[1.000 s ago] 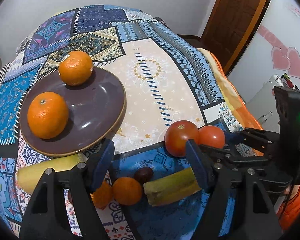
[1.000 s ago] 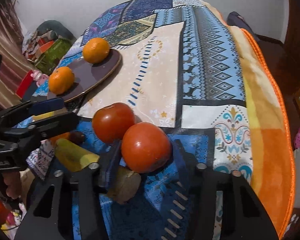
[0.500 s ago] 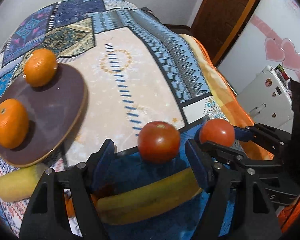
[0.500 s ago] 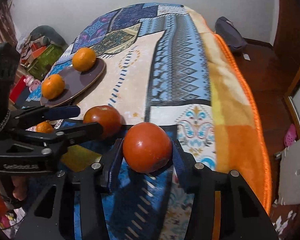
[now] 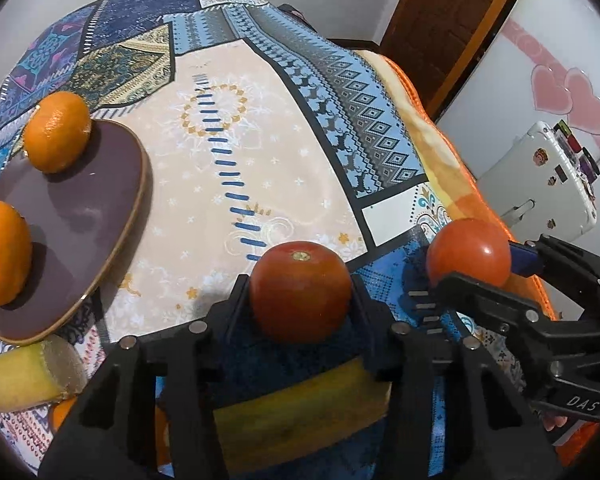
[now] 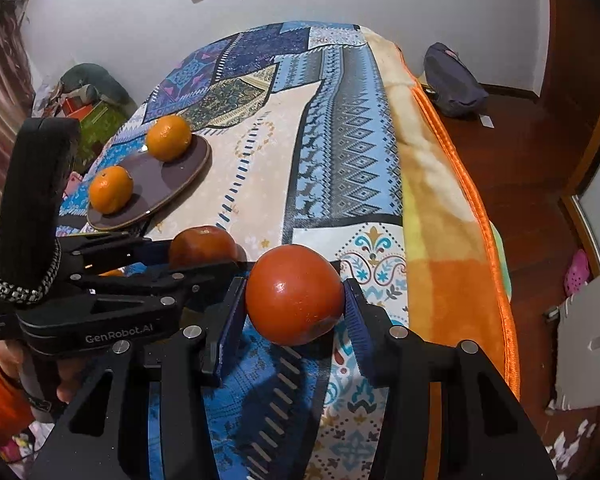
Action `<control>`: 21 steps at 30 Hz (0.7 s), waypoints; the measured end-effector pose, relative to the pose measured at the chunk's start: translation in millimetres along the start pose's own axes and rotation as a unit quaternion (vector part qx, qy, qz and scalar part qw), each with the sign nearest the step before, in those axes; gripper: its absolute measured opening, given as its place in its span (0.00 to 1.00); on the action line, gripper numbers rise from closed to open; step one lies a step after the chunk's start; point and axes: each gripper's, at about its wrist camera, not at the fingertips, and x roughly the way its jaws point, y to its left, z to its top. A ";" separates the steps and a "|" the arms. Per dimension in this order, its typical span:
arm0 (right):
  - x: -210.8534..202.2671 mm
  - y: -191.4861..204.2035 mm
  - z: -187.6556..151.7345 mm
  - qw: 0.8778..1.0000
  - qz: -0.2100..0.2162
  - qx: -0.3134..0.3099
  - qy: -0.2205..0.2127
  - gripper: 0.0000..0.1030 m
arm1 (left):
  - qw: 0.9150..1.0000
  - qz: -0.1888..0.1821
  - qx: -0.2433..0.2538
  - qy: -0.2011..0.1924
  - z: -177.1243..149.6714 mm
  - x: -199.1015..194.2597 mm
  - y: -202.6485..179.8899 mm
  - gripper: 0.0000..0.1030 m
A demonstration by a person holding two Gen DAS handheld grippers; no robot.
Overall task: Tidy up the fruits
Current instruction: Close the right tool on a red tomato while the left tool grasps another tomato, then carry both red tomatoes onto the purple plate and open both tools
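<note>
**Two tomatoes in the jaws, plate waiting to the left**

The left gripper [image 5: 300, 292] is pinching a round, glossy red tomato with a pale stem scar [image 5: 300, 290] between its black fingers, and the right gripper [image 6: 294, 300] is clamping a second smooth red tomato [image 6: 294, 294] between blue-padded fingers. Both fruits appear to be sitting clear of the patterned blue and cream blanket [image 5: 236, 152], though how far is hard to judge.

The likely step is carrying them to the flat, dark purple plate with a tan rim [image 5: 76, 216], which is lying well to the left and already bearing two dimpled orange mandarins [image 5: 56, 136]. To do it well, the grip should be staying light, since tomato skin is thin and slick and bruises under pressure. The bare middle of the plate is the better landing spot; its surface looks shallow and the fruit could be rolling off the edge or knocking a mandarin.

Two matte yellow, blunt-cut cylindrical pieces [image 5: 300, 396] are lying under and beside the left gripper, with a small orange fruit [image 5: 64, 412] nearby.
</note>
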 end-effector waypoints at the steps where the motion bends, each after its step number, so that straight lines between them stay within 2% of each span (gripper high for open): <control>1: -0.8 1.9 1.6 1.000 0.001 -0.001 -0.002 0.43 | 1.000 0.001 0.000 -0.005 -0.7 -3.8 0.7 0.45; 12: -7.6 32.8 25.8 0.999 0.021 -0.017 -0.035 0.43 | 0.997 0.021 -0.013 -0.074 -0.1 -71.3 25.1 0.45; 21: -9.8 78.9 56.3 0.995 0.047 -0.049 -0.070 0.43 | 0.988 0.061 -0.031 -0.142 5.7 -140.5 64.8 0.45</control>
